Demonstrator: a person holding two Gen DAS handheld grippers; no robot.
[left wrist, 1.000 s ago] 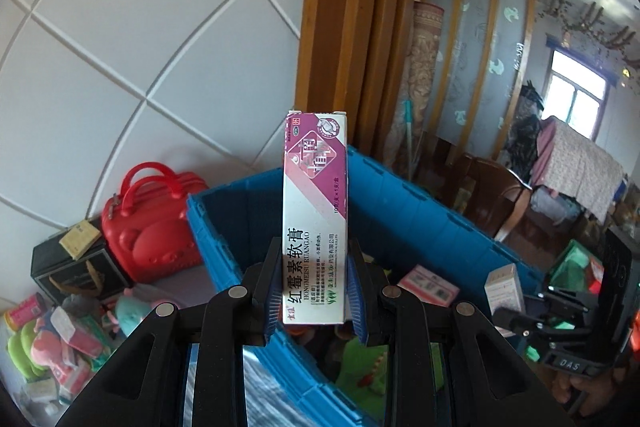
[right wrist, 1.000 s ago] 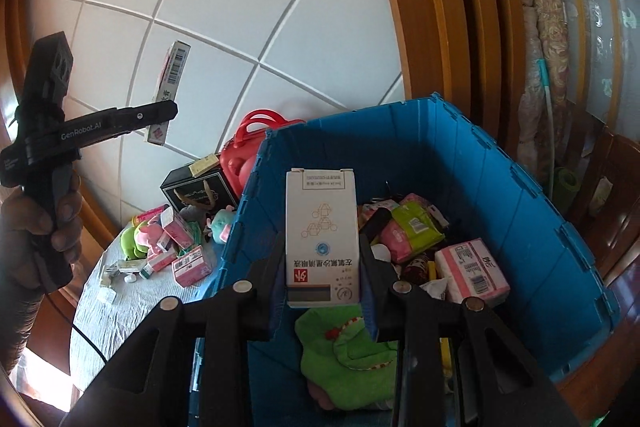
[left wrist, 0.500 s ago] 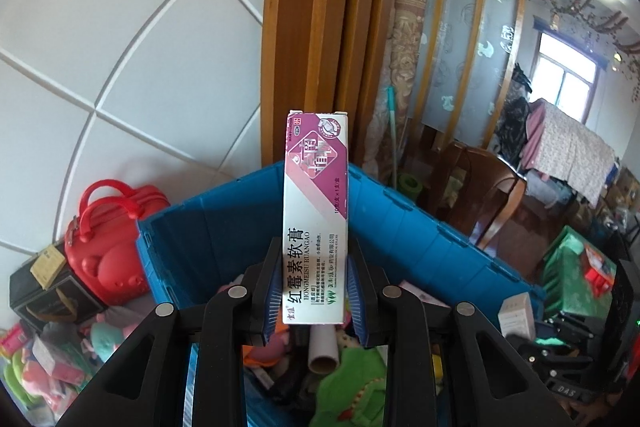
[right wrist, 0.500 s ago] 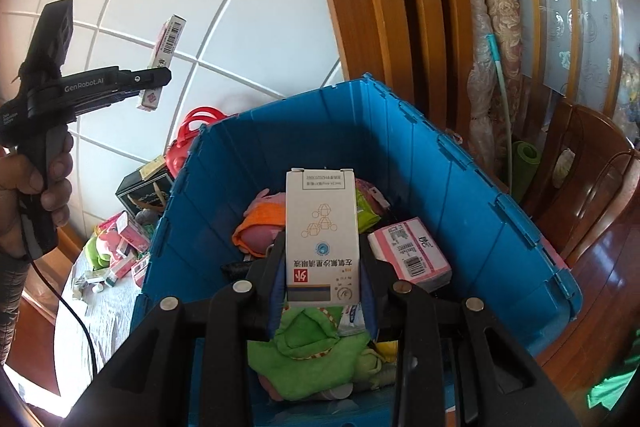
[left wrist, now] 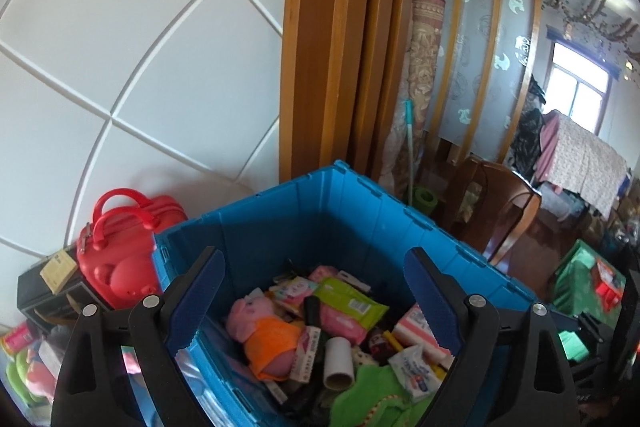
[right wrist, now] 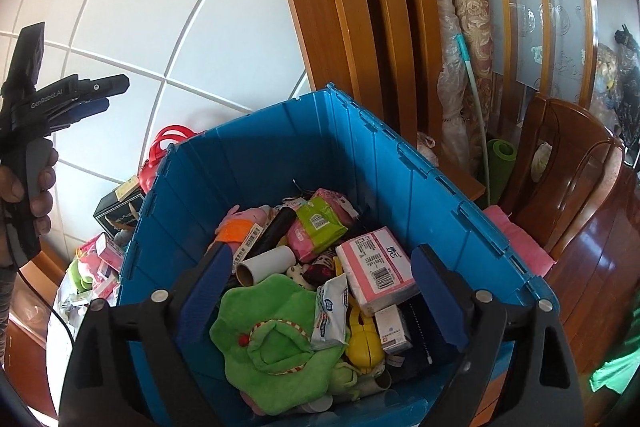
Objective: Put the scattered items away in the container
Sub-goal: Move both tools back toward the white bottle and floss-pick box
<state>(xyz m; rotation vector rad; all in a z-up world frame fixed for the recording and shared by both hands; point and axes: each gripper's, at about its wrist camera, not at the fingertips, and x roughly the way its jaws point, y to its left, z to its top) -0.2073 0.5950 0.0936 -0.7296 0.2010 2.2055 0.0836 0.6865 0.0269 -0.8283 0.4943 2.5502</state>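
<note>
While both tools hang over the open blue plastic crate (right wrist: pixel 400 163), neither carries anything. The left gripper (left wrist: pixel 316 301) has just been opening; its blue-padded jaws stand wide apart with nothing between them. The right gripper (right wrist: pixel 320 291) has likewise just been opening, jaws spread and empty. In the right wrist view the left gripper also shows at the far left, held in a person's hand (right wrist: pixel 28 195) against the wall.

Contents of the crate, as seen: a green plush toy (right wrist: pixel 268 343), a pink-and-white tissue pack (right wrist: pixel 376 273), a white cardboard tube (right wrist: pixel 266 265), a small white carton (right wrist: pixel 394 329), a long white-and-pink carton with a barcode (right wrist: pixel 247 247), a lime-green wipes packet (right wrist: pixel 320 219), a pink pig plush in an orange dress (left wrist: pixel 268 339), and a yellow plastic toy (right wrist: pixel 364 343). All lie loose in a heap on the crate floor.

Outside the crate, to its left, stand a red moulded plastic carry-case with looped handles (left wrist: pixel 120 247) and a black box (left wrist: pixel 44 291); below them, scattered pink and green small items (right wrist: pixel 96 267) lie on a pale covered surface, too blurred to identify singly.

Room: white panelled wall with raised diagonal ribs (left wrist: pixel 120 47) behind; orange-brown wooden frame posts (left wrist: pixel 328 47) beside it; a rolled patterned rug (right wrist: pixel 468 7) stands upright against frosted glass panels. A dark wooden chair (right wrist: pixel 568 163) stands right of the crate on a glossy wooden floor. A bright window (left wrist: pixel 580 95) shows at far right.
</note>
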